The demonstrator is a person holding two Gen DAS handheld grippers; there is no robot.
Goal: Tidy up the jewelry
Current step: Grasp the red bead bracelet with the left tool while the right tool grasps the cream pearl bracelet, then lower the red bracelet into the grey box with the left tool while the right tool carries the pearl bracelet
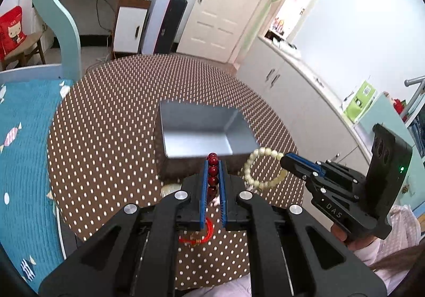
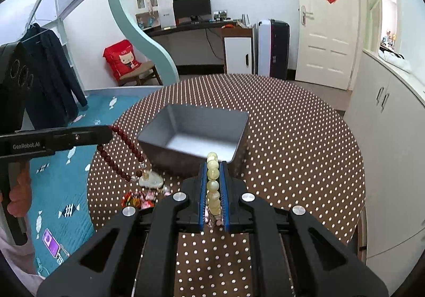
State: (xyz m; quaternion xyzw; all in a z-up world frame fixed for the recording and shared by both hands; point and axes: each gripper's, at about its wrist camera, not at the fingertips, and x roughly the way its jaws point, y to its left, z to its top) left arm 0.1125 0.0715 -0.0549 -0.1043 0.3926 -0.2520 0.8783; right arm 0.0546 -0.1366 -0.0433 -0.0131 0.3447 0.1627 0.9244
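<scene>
Dark red bead strand (image 2: pixel 120 153), pale yellow bead bracelet (image 1: pixel 261 168), glossy round beads

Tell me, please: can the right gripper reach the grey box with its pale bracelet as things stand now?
Probably yes. The right gripper, shut on the pale bracelet, is just before the grey box; the box is open on top and nothing stands between.

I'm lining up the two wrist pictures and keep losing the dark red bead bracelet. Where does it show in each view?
Left wrist view: the red bead bracelet is at lower centre, clamped between the left gripper fingers, just in front of the box.
Right wrist view: it hangs at left of centre, from the left gripper's tip.
Shared landmark: the empty grey box on the dotted tablecloth.
</scene>
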